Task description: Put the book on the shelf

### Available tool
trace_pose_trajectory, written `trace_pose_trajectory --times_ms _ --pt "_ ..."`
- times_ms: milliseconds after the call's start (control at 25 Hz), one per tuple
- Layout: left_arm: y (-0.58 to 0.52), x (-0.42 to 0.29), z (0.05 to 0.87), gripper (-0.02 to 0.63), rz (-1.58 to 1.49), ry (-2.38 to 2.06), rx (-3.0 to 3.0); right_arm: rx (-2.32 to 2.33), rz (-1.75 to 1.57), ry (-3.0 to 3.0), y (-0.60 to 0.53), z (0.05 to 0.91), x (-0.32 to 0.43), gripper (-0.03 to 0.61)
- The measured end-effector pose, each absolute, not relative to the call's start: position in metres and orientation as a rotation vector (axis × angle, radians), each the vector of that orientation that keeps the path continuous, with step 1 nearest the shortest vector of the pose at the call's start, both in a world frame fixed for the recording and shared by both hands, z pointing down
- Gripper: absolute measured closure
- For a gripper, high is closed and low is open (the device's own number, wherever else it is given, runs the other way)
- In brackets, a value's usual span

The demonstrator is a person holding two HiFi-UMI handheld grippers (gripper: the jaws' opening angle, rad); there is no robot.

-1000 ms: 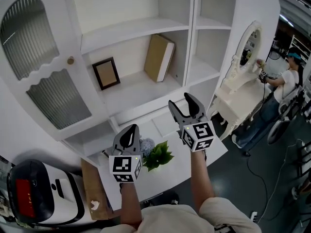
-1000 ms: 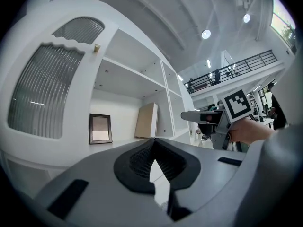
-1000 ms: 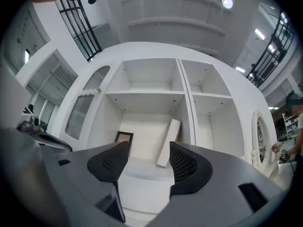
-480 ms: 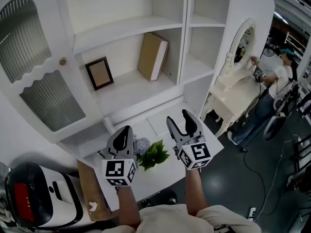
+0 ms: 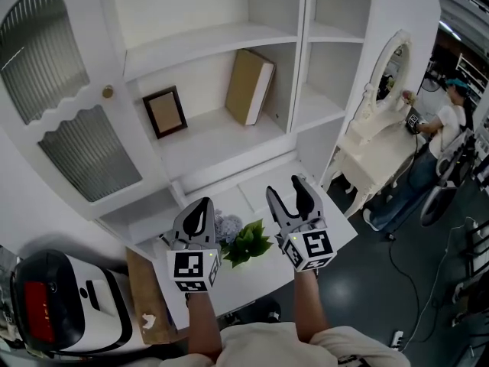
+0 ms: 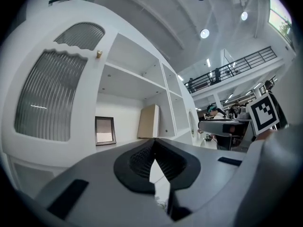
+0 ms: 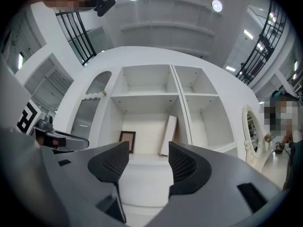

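The book [image 5: 249, 87] stands tilted at the right end of the middle shelf [image 5: 206, 140], its top leaning on the upright divider. A picture frame [image 5: 164, 113] stands near the back left corner of the same shelf, well apart from the book. Both grippers hover below the shelf, above a white counter [image 5: 260, 193], clear of the book. The left gripper [image 5: 199, 211] has its jaws pressed together on nothing. The right gripper [image 5: 289, 193] has its jaws wide apart and empty. A small green plant [image 5: 248, 241] sits on the counter between them.
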State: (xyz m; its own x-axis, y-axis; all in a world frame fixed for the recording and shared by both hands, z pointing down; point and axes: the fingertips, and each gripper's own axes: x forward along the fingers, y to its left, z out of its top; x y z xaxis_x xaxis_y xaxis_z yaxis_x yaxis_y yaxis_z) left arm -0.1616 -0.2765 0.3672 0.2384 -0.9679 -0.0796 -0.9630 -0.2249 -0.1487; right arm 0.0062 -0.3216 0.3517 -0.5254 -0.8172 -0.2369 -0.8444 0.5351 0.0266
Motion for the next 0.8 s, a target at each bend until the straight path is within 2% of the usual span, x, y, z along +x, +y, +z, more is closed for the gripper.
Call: trace_pose_trajectory --times_ms 800 --pt "-0.2826 -0.1671 0.3624 0.597 -0.038 1.838 -2.313 -1.375 0.161 2.549 -0.3261 0.3474 0.0033 0.440"
